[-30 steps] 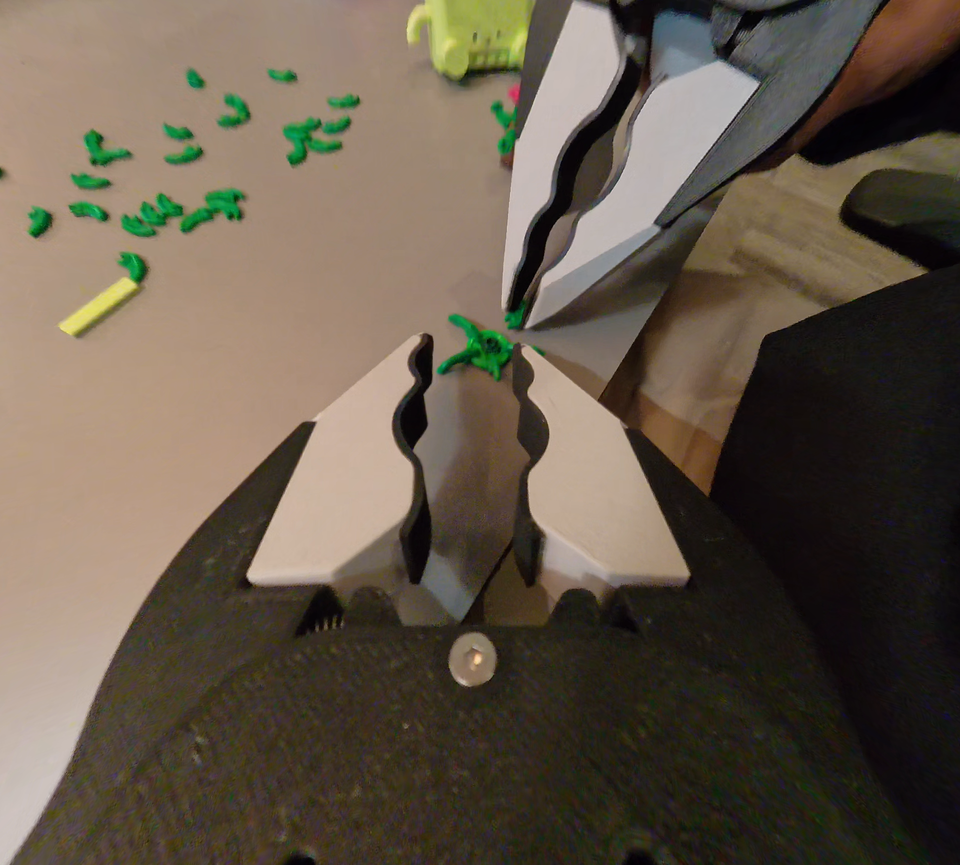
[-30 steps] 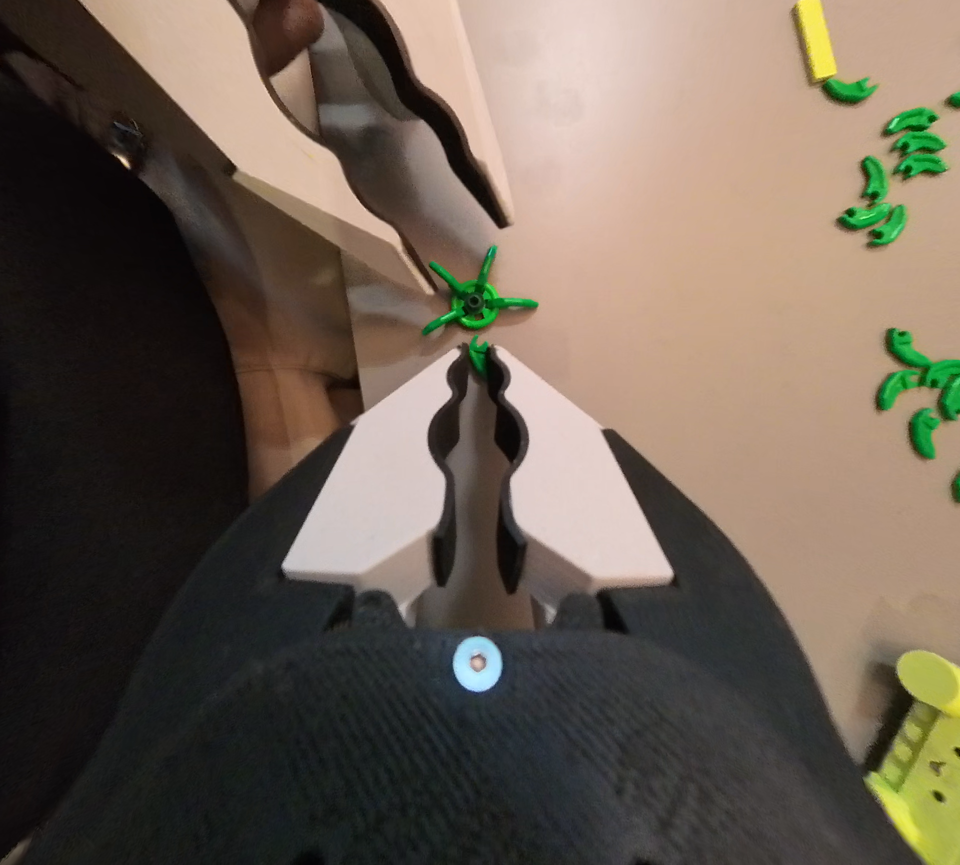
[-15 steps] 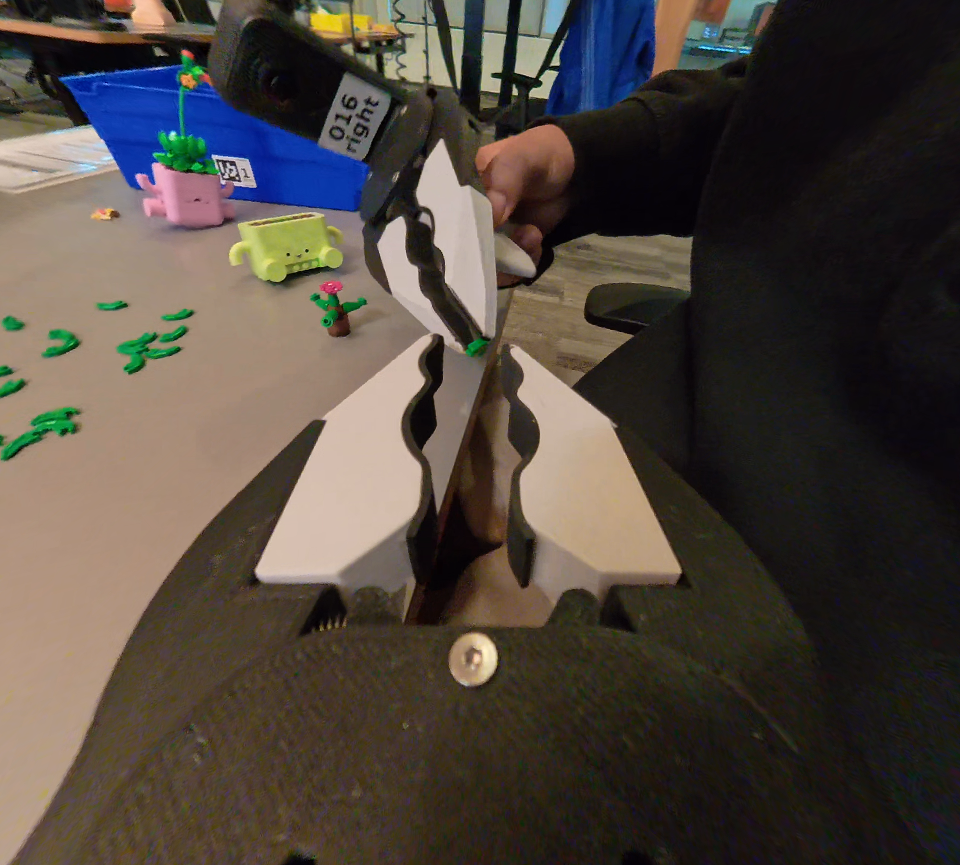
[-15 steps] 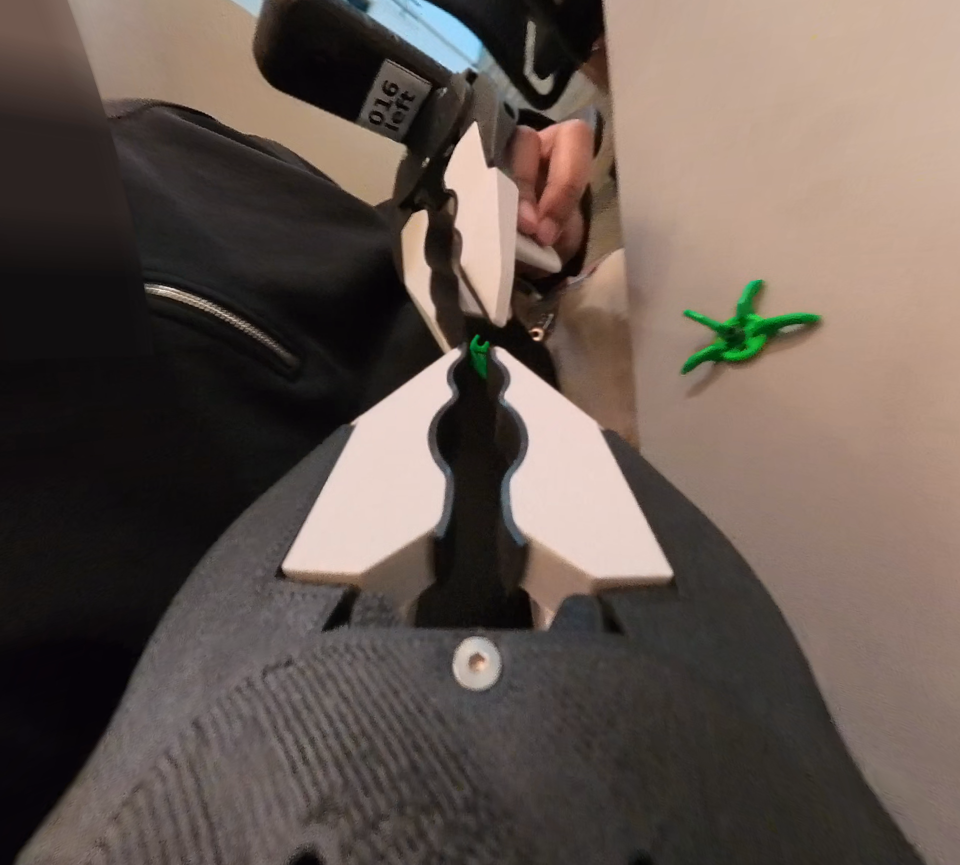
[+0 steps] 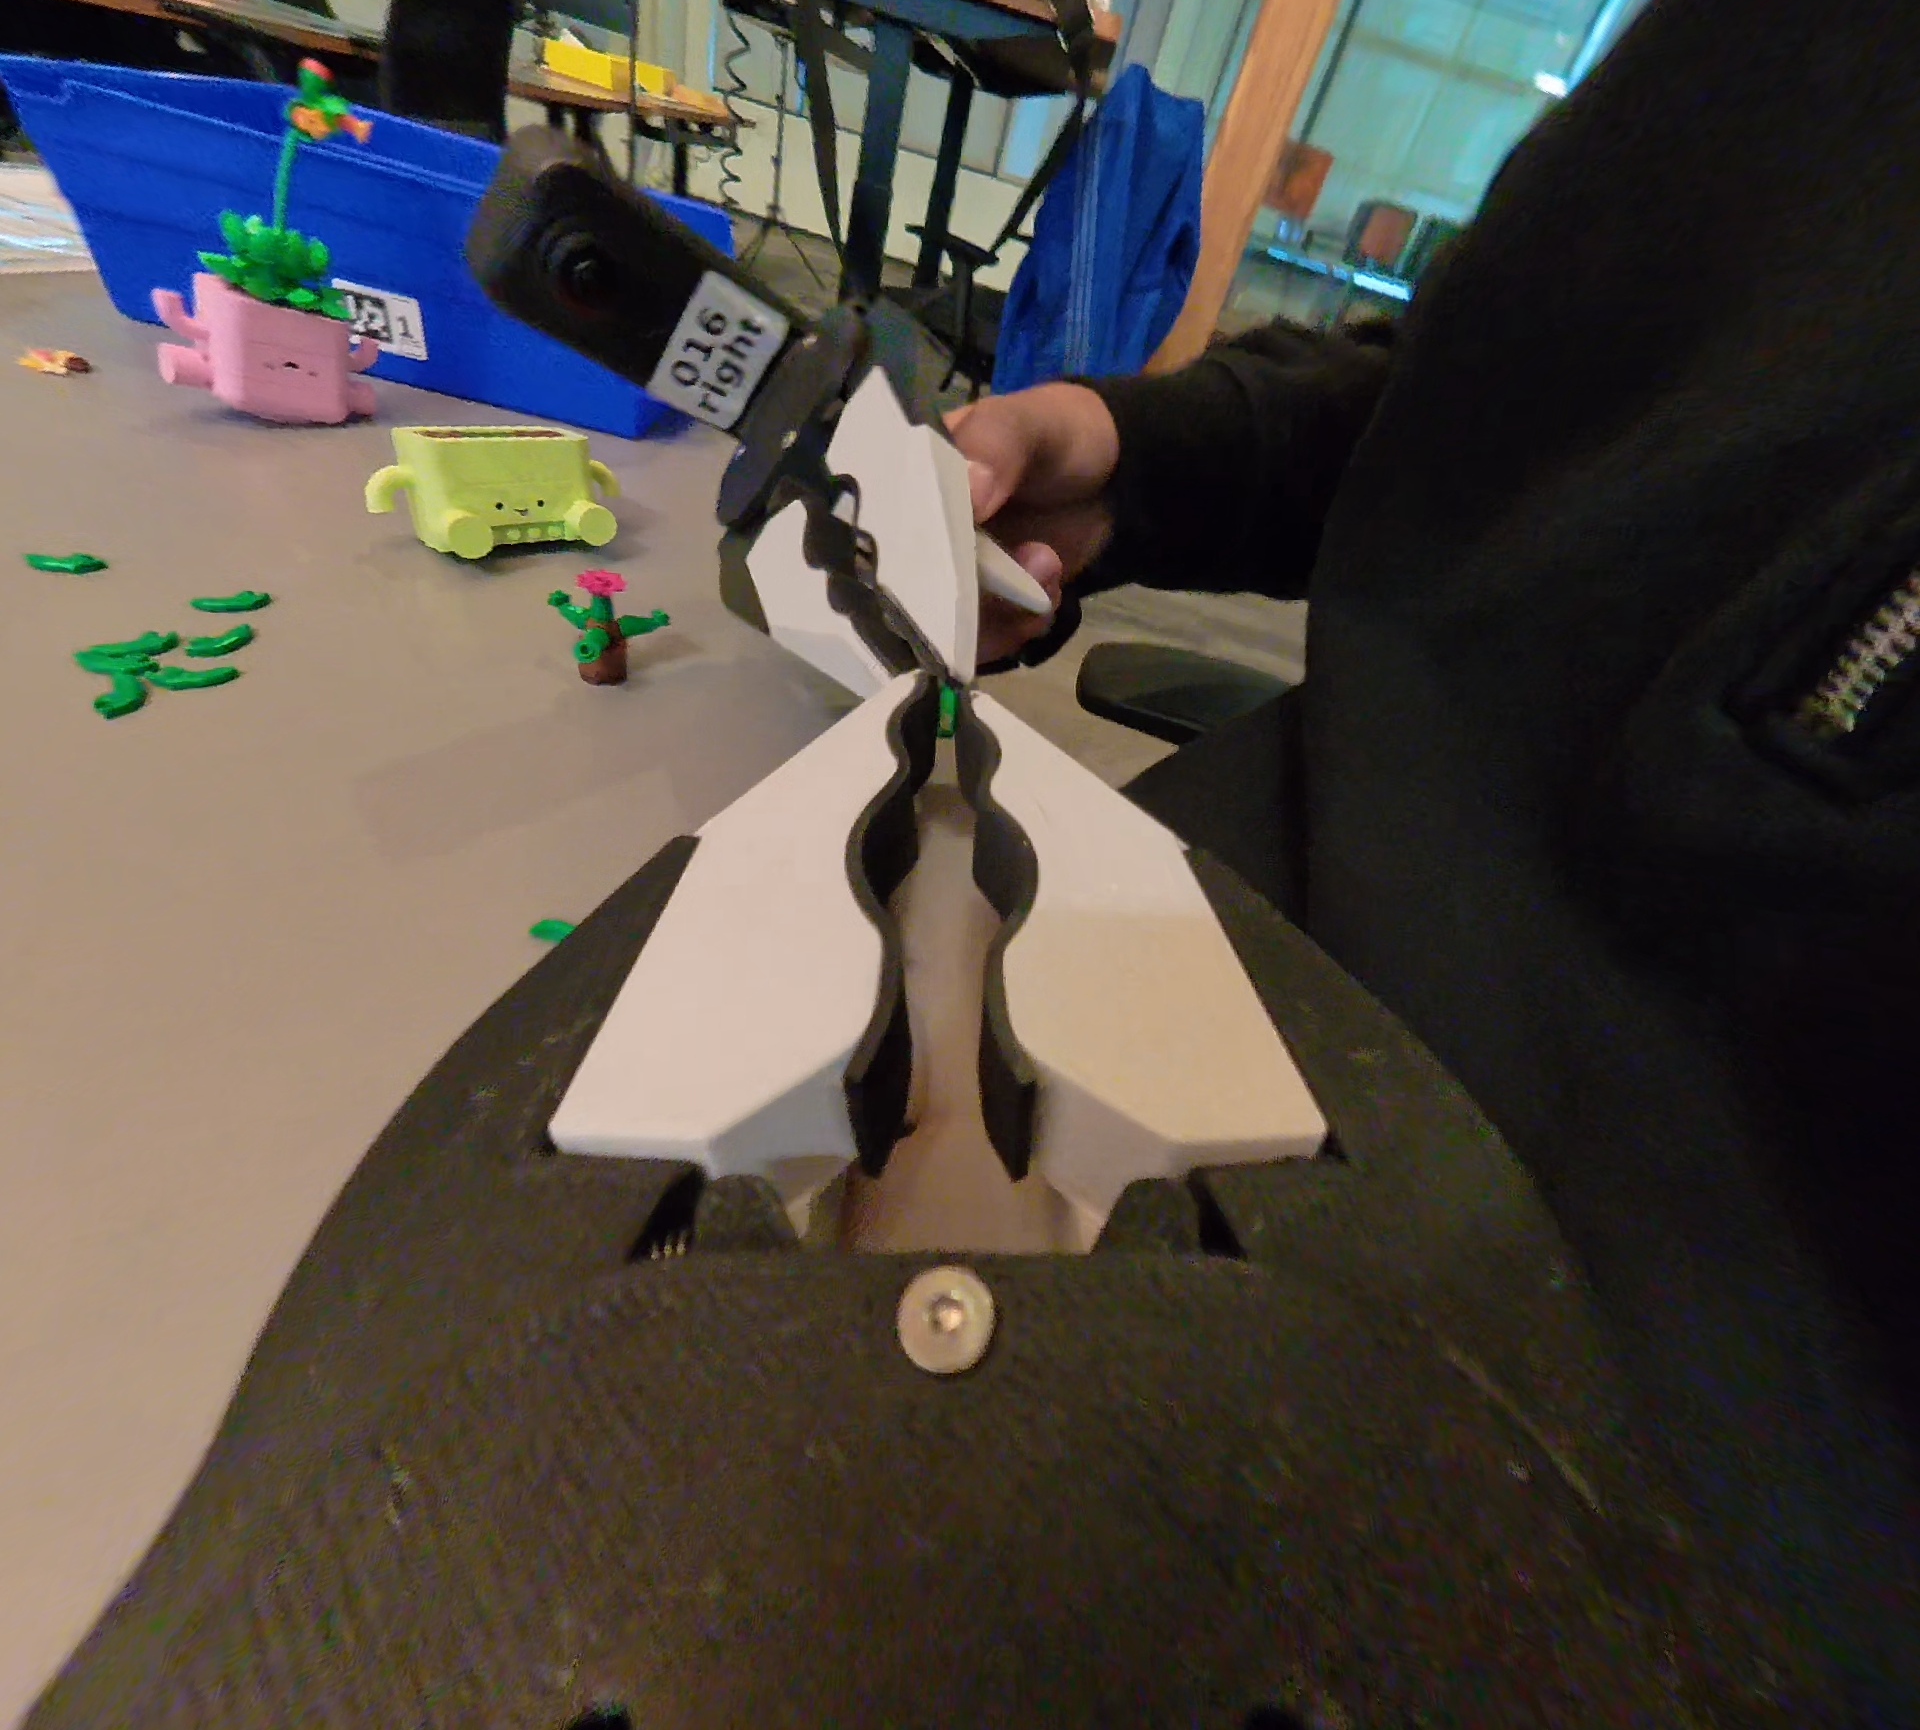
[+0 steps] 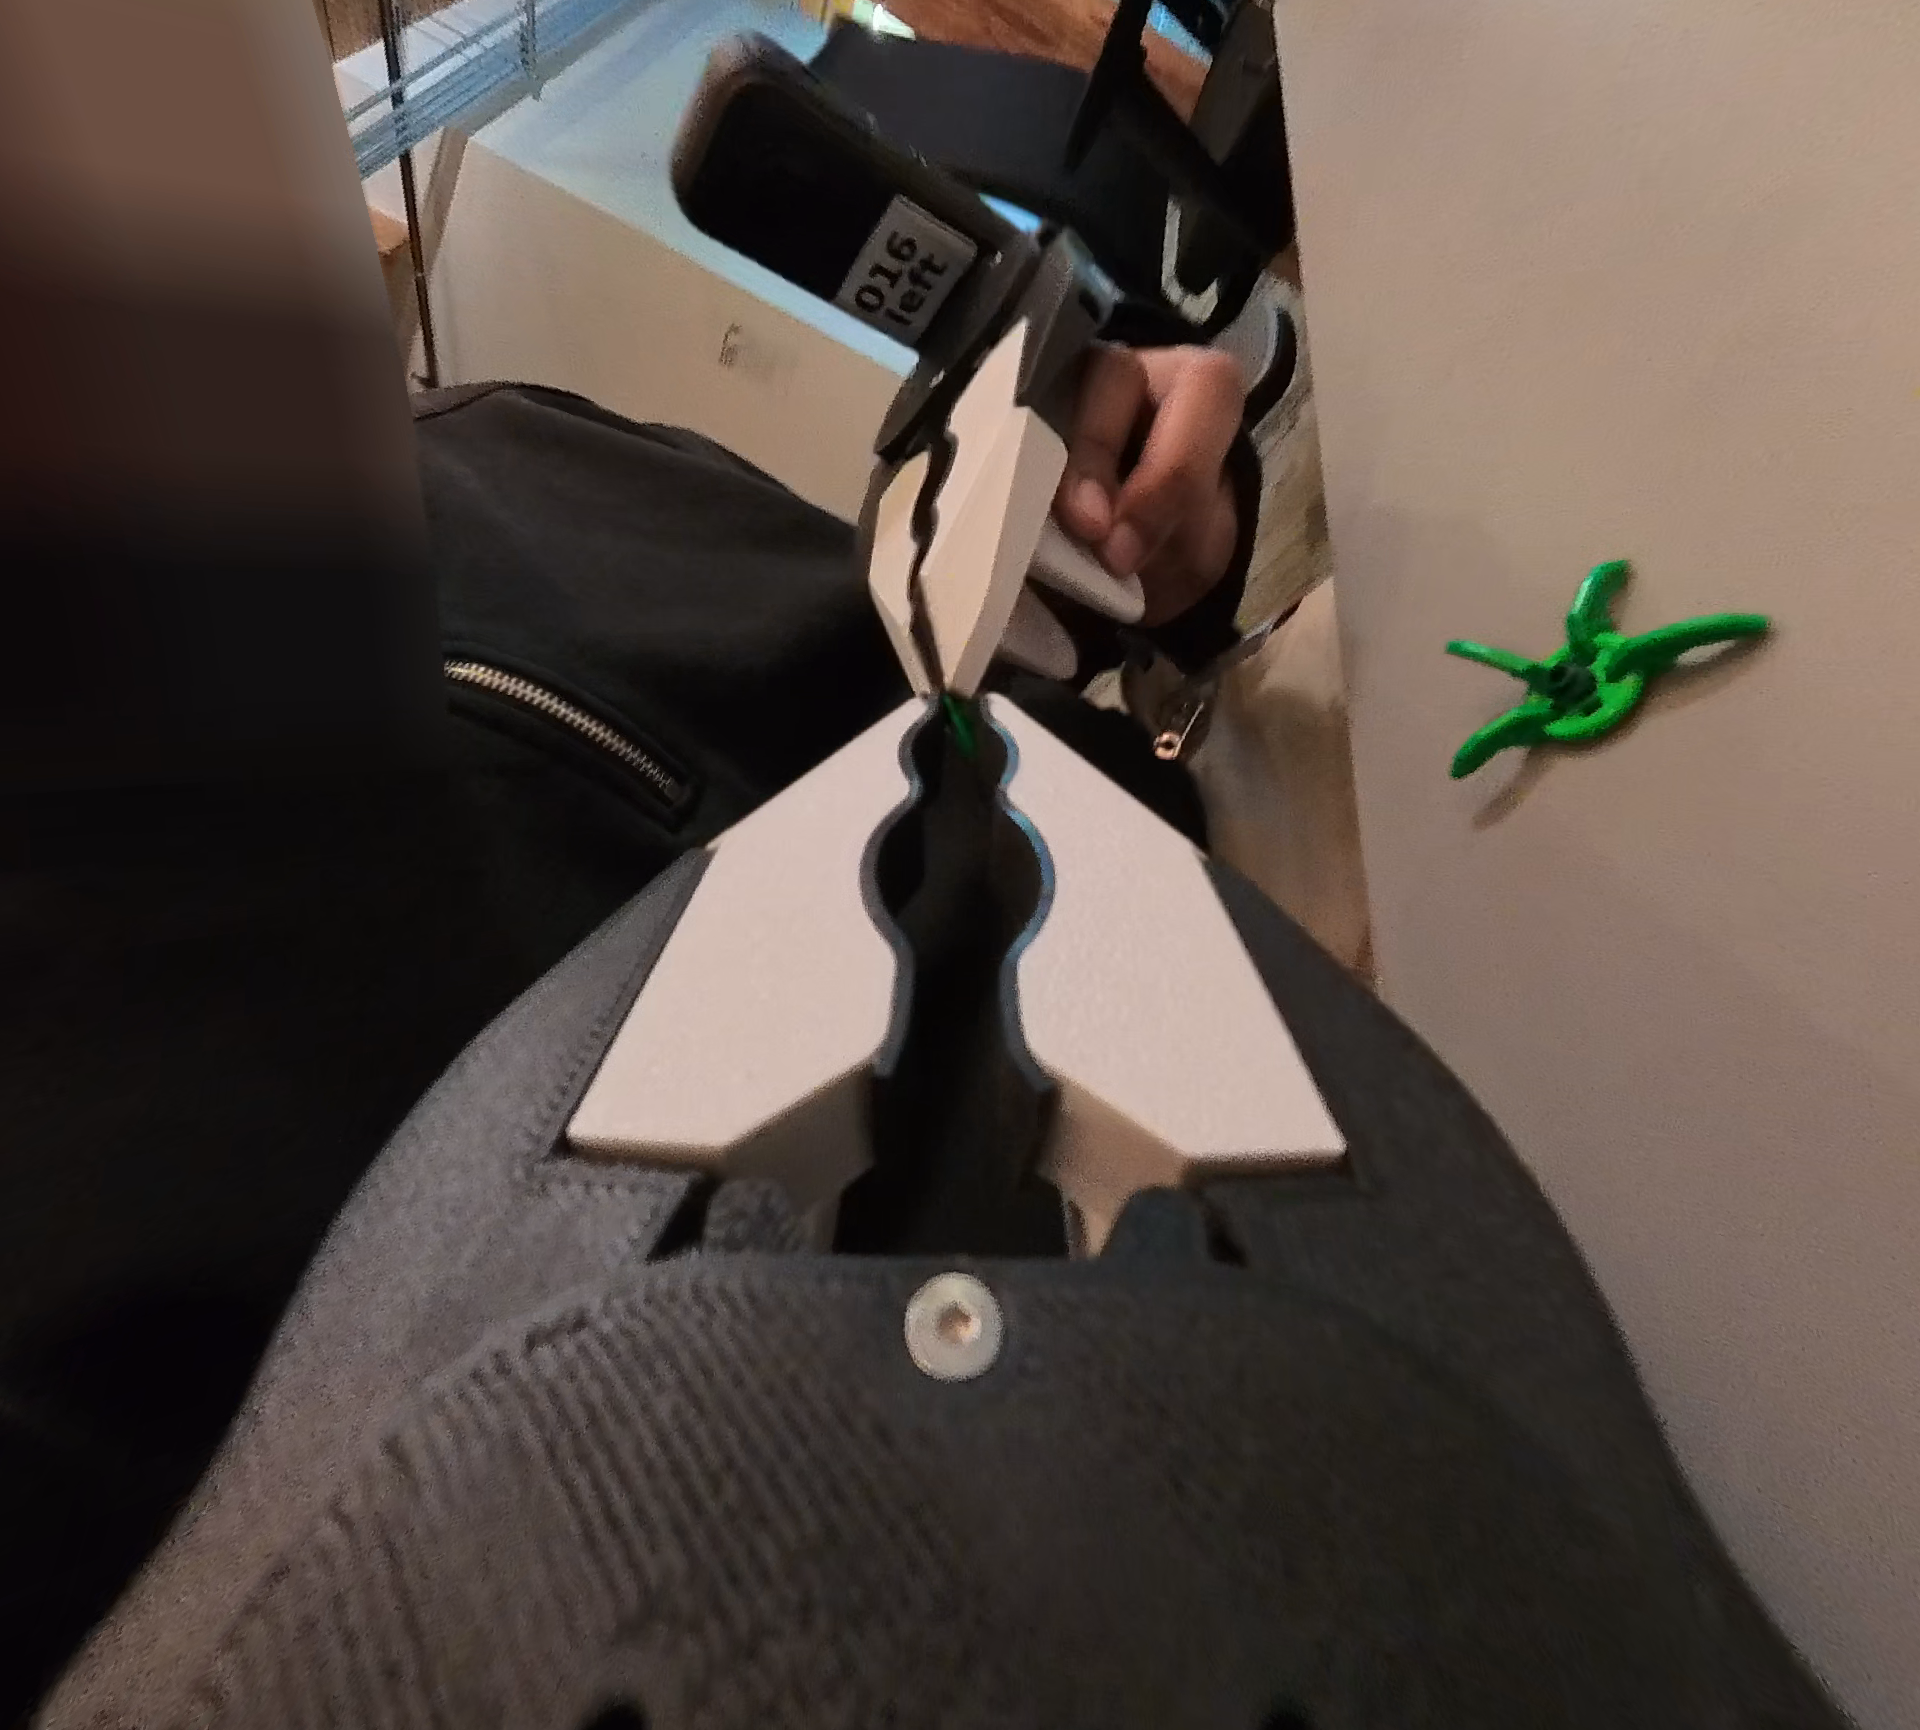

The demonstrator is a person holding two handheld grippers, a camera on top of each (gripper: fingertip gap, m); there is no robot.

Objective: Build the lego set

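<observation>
- Left gripper, frame centre, tips pinched onto a small green piece.
- Right gripper tip-to-tip with it, clamping the same piece.
- Green leaf whorl lies right of frame on the table.

Left gripper: two pale grey wedge-shaped fingers tapering to a point, each lined on its inner edge with a wavy black pad, seated in a rough black textured body with one silver hex screw at centre. Right gripper: same build, with pale fingers, scalloped dark pads, a ribbed black housing and a single silver screw; seen from the left wrist view it carries a black camera with a white label on its side. The person wears a black jacket with long sleeves and a metal zipper.
</observation>
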